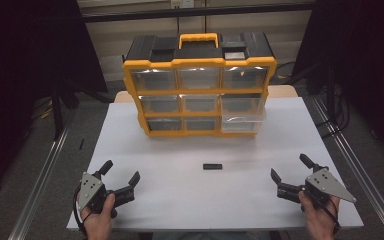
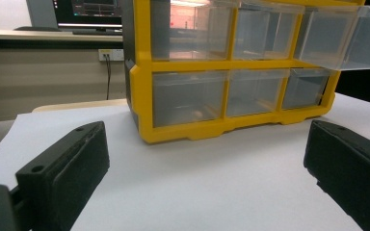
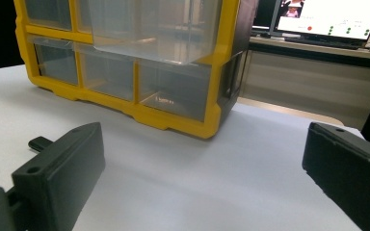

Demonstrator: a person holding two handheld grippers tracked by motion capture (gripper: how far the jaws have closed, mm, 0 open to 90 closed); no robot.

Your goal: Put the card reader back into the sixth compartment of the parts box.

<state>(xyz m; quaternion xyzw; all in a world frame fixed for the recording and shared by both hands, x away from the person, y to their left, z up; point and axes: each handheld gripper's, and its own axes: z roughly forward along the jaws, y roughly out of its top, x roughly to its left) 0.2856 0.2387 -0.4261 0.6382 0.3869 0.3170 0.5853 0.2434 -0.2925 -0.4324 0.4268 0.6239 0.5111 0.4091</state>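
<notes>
A yellow and black organizer (image 1: 198, 65) with clear drawers stands at the back of the white table (image 1: 170, 150). Its right drawer in the middle row (image 1: 243, 107) is pulled out; it juts forward in the left gripper view (image 2: 339, 36) and the right gripper view (image 3: 149, 29). A small black block (image 1: 212, 166) lies on the table in front of the organizer, and its end peeks out beside a jaw in the right gripper view (image 3: 39, 143). My left gripper (image 1: 121, 171) (image 2: 202, 173) is open near the front left. My right gripper (image 1: 288, 167) (image 3: 202, 173) is open at the front right. Both hold nothing.
A metal frame rail (image 1: 45, 170) runs along the table's left side and another (image 1: 355, 165) along the right. Monitors stand on a bench behind the table in the left gripper view (image 2: 89, 12) and the right gripper view (image 3: 327, 19). Dark curtains flank the table.
</notes>
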